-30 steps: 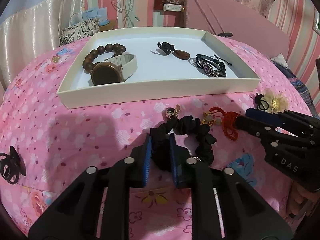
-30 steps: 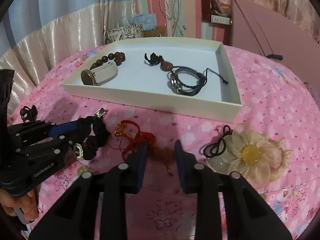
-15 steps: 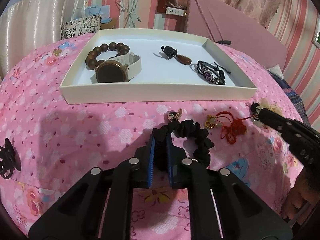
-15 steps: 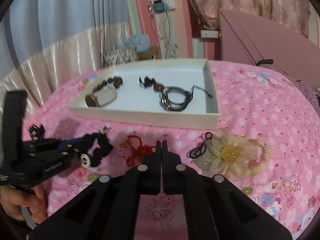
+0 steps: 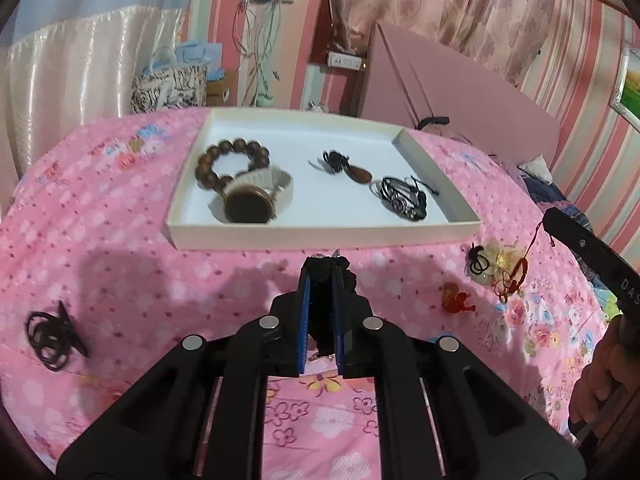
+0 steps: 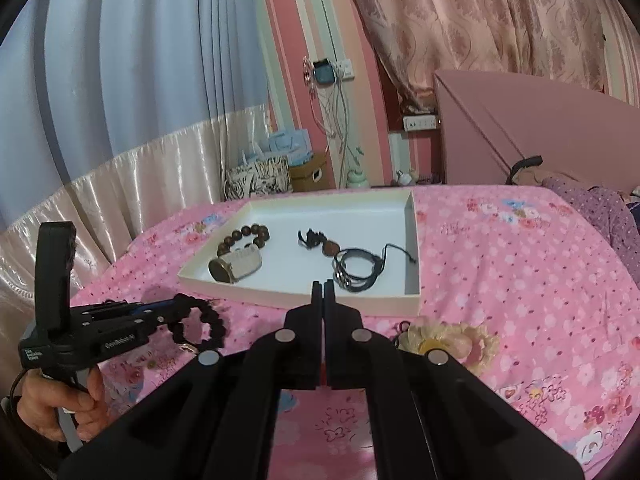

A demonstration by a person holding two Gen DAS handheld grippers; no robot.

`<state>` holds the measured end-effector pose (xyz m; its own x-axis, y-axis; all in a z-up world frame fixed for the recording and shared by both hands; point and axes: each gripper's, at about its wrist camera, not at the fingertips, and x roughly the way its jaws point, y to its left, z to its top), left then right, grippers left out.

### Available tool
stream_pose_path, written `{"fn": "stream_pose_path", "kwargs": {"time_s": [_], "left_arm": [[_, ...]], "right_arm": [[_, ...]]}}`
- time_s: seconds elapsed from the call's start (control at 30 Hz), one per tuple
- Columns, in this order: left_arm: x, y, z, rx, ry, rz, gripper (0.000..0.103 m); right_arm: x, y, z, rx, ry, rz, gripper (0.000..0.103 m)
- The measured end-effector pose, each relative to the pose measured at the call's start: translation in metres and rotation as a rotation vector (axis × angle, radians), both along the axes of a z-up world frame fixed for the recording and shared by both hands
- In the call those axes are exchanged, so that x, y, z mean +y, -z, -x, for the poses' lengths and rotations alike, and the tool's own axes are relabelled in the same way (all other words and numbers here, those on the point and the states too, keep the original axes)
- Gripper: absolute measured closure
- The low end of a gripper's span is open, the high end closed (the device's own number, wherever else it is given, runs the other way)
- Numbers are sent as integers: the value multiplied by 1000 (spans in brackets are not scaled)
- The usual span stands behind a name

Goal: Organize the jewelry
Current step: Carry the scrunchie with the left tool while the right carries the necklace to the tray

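A black scrunchie [image 5: 322, 312] is pinched by the left tool [image 5: 321, 280] above the bed [image 5: 120, 264], near the white tray [image 5: 320, 236]; a red cord bracelet [image 5: 514, 276] is gripped by the pressed-together right tool [image 6: 323, 286]

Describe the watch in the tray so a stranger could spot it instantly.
Find the shallow white tray on the pink floral bedspread. In its near-left corner lies the watch. Unlike the brown bead bracelet touching it, it has a round dark face and a cream band.
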<state>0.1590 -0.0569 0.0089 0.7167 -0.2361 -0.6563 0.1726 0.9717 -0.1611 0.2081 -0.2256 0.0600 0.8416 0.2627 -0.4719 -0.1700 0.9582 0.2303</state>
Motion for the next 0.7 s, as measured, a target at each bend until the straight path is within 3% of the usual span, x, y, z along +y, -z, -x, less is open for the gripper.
{"fn": "stream_pose_path", "kwargs": {"time_s": [0.33, 0.7], "left_arm": [[14, -40, 12, -71, -5, -23, 95], [12, -57, -3, -105, -13, -48, 95]], "right_arm": [[-2, -21, 9, -59, -7, -10, 103], [-9, -38, 1, -75, -23, -35, 103]]}}
